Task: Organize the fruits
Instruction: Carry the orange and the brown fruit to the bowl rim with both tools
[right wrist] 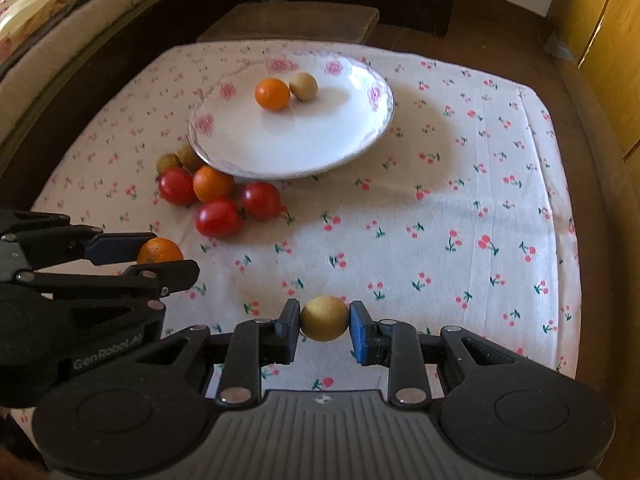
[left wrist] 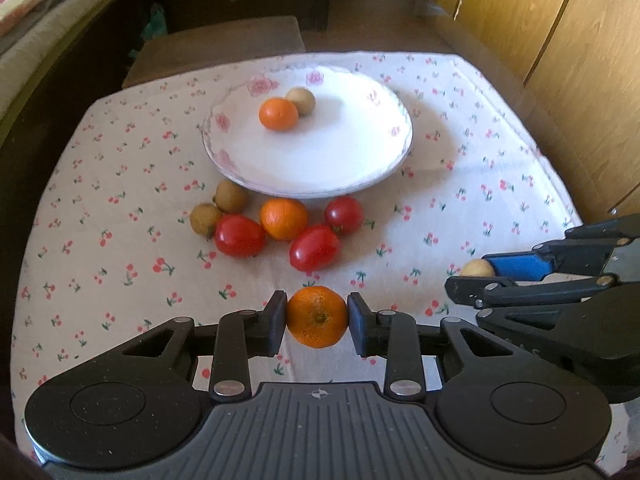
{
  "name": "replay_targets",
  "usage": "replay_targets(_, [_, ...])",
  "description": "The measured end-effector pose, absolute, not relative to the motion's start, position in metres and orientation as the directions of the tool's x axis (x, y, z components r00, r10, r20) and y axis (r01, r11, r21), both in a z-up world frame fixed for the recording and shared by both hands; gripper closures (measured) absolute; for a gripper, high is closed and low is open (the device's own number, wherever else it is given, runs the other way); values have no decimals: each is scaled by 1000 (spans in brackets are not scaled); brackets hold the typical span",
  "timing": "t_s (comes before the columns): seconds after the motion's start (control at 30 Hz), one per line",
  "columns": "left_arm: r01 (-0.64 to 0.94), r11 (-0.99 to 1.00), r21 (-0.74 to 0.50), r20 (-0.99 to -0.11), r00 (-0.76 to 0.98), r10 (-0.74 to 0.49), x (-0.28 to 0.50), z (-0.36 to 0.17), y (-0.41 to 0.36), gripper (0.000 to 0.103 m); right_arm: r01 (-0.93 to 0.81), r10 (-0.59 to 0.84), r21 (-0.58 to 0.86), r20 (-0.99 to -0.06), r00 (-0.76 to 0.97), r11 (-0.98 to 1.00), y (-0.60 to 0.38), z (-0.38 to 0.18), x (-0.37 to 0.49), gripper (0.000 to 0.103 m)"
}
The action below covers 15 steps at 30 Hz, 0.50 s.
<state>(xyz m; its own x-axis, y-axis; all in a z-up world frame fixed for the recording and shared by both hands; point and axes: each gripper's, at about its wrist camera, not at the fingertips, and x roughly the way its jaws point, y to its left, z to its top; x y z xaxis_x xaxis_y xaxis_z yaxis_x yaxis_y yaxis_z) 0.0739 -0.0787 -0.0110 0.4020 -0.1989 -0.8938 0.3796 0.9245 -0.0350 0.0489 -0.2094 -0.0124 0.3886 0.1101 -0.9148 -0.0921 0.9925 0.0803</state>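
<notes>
Fruit sat clamped in both tools. The left gripper (left wrist: 317, 317) had its jaws closed on a small orange (left wrist: 317, 316), one pad pressed to each side, stem scar facing the camera. The right gripper (right wrist: 324, 319) was closed the same way on a round tan fruit (right wrist: 324, 318), held between a black pad and a blue one.

Ahead of the left jaws, well apart from them, a loose cluster lay on the cherry-print tablecloth (left wrist: 460, 200): three red tomatoes (left wrist: 315, 248), a second orange (left wrist: 283, 218) in their midst, and two brown fruits (left wrist: 231, 196) at the far left of the group, touching each other. Seen from the right wrist, that cluster lay ahead and to the left of the right jaws.

Beyond the cluster stood a white floral-rimmed plate (left wrist: 360, 172), its near rim just beside the second orange. On the plate's far side rested a third orange (left wrist: 279, 114) with a pale tan fruit (left wrist: 301, 101) touching it behind.

The two tools were side by side, each showing at the edge of the other's view, with bare cloth under both sets of jaws.
</notes>
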Motion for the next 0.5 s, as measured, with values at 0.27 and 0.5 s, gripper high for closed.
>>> replay_targets(0.27, [377, 925, -49, -879, 423, -219, 81, 0, -79, 62, -94, 122, 91, -903, 413, 991, -208, -3, 57, 75])
replay_targets(0.5, [359, 930, -80, -863, 441, -245, 96, 8, -79, 62, -81, 131, 106, -888, 441, 991, -210, 5, 70, 75])
